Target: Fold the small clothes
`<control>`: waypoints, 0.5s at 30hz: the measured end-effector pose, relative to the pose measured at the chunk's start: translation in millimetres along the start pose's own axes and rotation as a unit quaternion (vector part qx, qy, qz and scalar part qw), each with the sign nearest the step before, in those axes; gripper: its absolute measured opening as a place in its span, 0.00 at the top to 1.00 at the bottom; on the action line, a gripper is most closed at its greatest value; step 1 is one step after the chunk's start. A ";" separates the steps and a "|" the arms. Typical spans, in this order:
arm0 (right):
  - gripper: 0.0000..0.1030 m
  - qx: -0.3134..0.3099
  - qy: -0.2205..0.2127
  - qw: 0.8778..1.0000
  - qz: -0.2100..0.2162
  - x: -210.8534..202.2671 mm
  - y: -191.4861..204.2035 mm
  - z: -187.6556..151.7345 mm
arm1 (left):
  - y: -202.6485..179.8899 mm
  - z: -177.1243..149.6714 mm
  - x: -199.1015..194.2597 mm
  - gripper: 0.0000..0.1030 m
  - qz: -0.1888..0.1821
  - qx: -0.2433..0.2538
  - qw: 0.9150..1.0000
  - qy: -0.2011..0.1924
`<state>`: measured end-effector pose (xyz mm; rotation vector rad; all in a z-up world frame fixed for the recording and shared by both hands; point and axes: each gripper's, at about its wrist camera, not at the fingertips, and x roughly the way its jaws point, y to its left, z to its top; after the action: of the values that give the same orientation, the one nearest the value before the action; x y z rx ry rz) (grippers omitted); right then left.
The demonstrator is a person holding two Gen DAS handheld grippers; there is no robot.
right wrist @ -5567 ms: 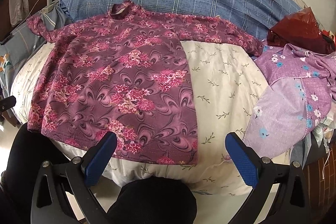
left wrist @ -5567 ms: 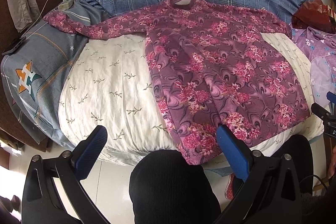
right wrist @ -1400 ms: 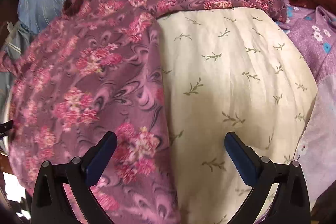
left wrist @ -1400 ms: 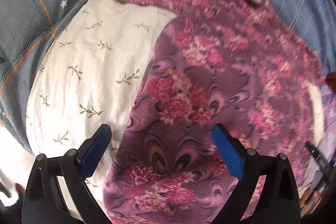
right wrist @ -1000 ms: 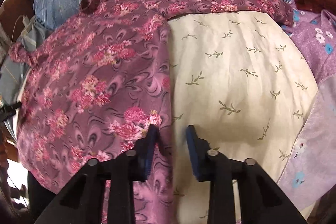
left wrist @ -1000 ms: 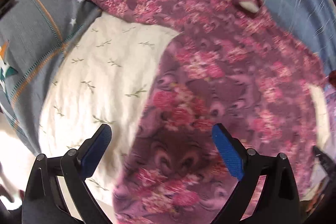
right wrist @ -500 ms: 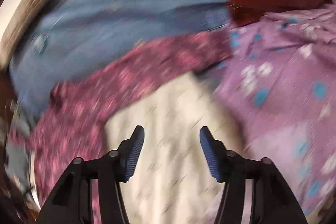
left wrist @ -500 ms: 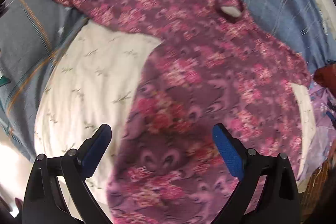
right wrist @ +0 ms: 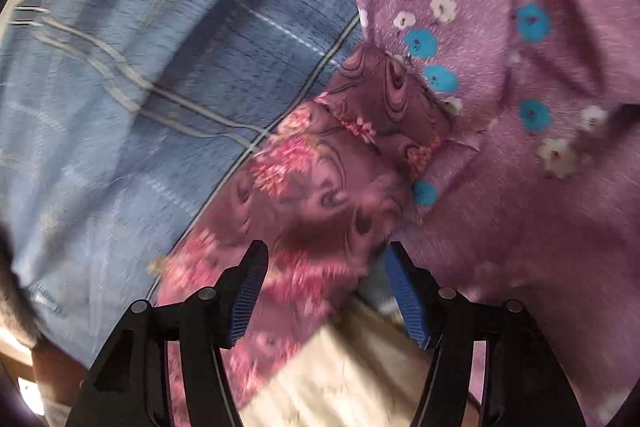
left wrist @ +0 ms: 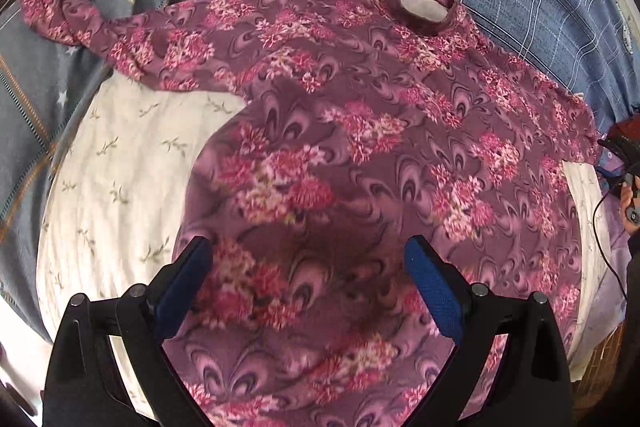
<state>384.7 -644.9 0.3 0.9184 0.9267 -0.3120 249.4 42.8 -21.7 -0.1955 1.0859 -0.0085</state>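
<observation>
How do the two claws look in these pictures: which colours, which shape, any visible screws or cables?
Both look alike: the left claw and the right claw have two black angular arms with round silver bolts. Each finger carries a blue textured pad. A thin black cable hangs at the right edge of the left view.

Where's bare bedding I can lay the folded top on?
The widest free patch is the cream sheet, bordered by the floral top and the grey pillow. A thin cream strip shows past the top's other edge. That side is crowded by the lilac garment.
</observation>
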 end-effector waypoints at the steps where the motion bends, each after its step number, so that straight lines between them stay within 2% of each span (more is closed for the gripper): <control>1: 0.40 0.010 0.004 1.000 -0.001 9.2 -1.5 1.5 | -0.8 2.0 2.1 0.05 -0.001 -0.001 1.000 0.000; 3: 0.41 0.046 0.007 0.999 0.018 25.3 -10.4 1.2 | -3.0 5.0 6.7 0.05 0.003 0.000 1.000 0.001; 5: 0.71 0.070 -0.009 0.997 0.036 27.9 -18.5 -3.4 | -5.9 5.9 12.8 0.05 0.007 0.006 1.000 0.007; 6: 0.97 0.074 -0.019 0.996 0.043 25.9 -20.4 -6.9 | -6.5 5.9 14.4 0.05 0.007 0.007 1.000 0.010; 8: 0.97 0.064 -0.043 0.996 0.052 14.3 -19.5 -14.4 | -7.2 4.3 17.8 0.05 0.005 0.009 1.000 0.011; 11: 0.98 0.014 -0.096 0.994 0.049 -18.8 -1.9 -28.3 | -6.1 0.9 22.6 0.05 -0.001 0.005 1.000 0.017; 13: 0.98 -0.044 -0.127 0.990 0.046 -46.3 25.6 -43.4 | -4.7 -1.6 21.9 0.05 -0.005 0.002 1.000 0.015; 15: 0.98 -0.098 -0.140 0.984 0.057 -66.6 57.0 -62.9 | -3.1 -3.8 18.5 0.05 -0.012 0.001 1.000 0.011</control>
<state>344.6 -570.5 67.2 0.7206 0.6307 -0.2403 255.0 37.2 -39.2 -0.2081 1.1055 -0.0332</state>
